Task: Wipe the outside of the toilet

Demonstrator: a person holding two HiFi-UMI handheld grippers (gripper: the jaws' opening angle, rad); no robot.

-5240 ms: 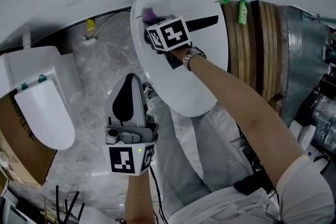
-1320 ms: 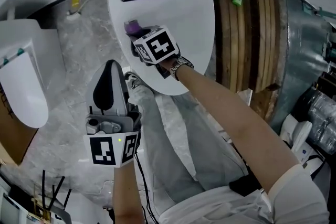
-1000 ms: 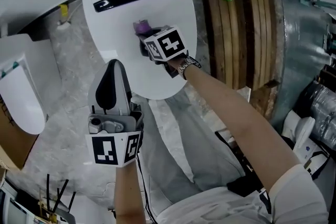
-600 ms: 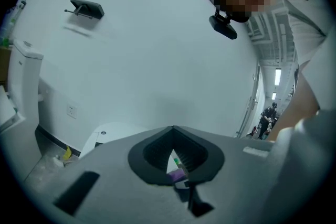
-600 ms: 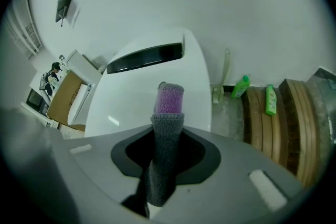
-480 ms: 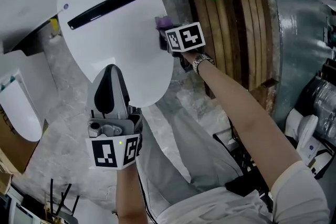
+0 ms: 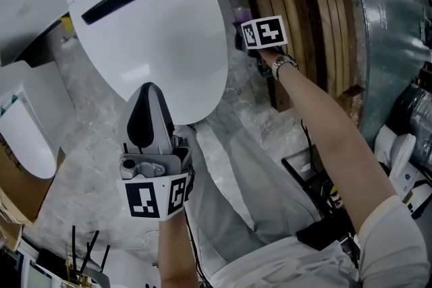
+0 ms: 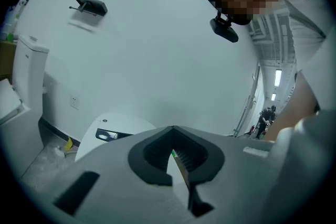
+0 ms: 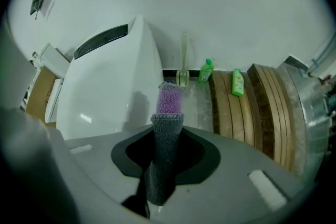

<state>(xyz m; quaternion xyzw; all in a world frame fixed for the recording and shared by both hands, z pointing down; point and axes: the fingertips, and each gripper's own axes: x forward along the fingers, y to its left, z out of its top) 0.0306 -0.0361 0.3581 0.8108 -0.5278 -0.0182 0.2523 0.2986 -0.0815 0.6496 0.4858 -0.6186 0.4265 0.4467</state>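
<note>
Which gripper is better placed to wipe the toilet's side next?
Right: the right gripper pinches the cloth just beside the toilet. The left gripper is shut on nothing, nearer the person.

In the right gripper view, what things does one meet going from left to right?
Brown cardboard box → white oval toilet → grey and purple cloth → green plastic bottle → second green plastic bottle → stack of round wooden boards

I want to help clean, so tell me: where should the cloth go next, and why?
Probably nudge the right gripper left until its cloth presses the side of the toilet: the cloth hangs just beside that white side, apparently not touching.
</note>
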